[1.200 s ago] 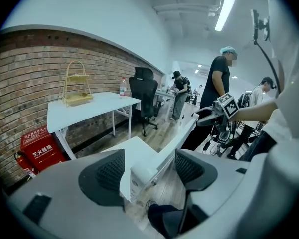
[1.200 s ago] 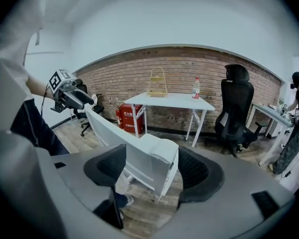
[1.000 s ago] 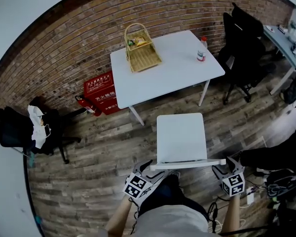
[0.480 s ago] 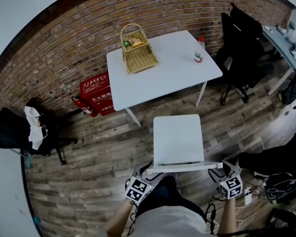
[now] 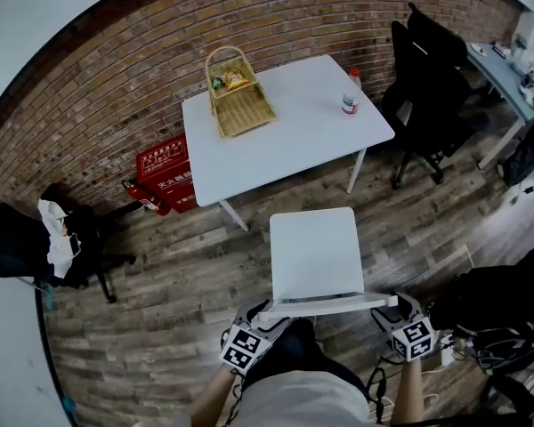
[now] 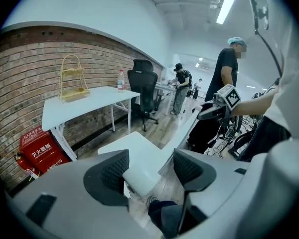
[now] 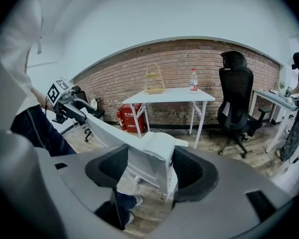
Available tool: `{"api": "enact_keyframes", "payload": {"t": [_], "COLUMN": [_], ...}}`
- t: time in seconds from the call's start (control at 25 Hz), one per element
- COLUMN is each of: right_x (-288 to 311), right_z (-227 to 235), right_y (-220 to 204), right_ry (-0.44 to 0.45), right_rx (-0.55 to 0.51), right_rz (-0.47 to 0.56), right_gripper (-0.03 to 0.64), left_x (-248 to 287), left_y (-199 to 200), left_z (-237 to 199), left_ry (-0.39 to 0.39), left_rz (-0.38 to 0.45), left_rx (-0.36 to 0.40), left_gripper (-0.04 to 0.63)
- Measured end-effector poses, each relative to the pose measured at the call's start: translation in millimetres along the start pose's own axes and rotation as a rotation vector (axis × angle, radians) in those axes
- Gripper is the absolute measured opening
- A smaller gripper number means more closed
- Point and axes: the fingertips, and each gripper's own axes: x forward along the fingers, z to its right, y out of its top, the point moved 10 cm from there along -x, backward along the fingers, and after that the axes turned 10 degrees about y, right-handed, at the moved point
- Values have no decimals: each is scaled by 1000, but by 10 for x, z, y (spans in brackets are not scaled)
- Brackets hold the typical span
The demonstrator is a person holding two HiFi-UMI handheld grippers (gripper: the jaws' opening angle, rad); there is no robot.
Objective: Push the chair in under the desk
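Note:
The white chair [image 5: 319,252] stands on the wood floor just in front of the white desk [image 5: 285,140], its seat toward the desk. I hold the two ends of its backrest [image 5: 325,304]. My left gripper [image 5: 265,313] is at the left end. In the left gripper view the backrest end [image 6: 139,176] lies between the pads [image 6: 109,171], and the jaws have just been closing on it. My right gripper [image 5: 392,307] is at the right end. Its jaws have also just been closing, and there the backrest [image 7: 157,156] fills the gap between the pads [image 7: 189,168].
On the desk stand a wicker basket [image 5: 236,96] and a bottle [image 5: 348,92]. A black office chair [image 5: 427,78] is right of the desk, and red boxes [image 5: 165,172] lean on the brick wall. A chair with clothes [image 5: 36,238] stands at the left. Cables [image 5: 489,354] lie at the right.
The head view has shifted a little, so the desk and the chair sit slightly further left in it. Both grippers stay at the ends of the backrest.

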Motion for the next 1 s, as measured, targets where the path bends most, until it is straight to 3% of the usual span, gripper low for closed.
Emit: {"api": "enact_keyframes", "payload": {"t": [0.28, 1.0], "right_x": [80, 687], "right_z": [199, 705], "right_y": [144, 736], "right_ry": [4, 44], "right_rx": [-10, -33], "right_rz": [-10, -36], "right_gripper": [293, 293], "left_x": [114, 526], "left_y": [129, 497], "left_z": [-20, -624], "left_ry": [15, 71], "left_rz": [3, 10], "left_rx": [-9, -35], "left_gripper": [287, 290]}}
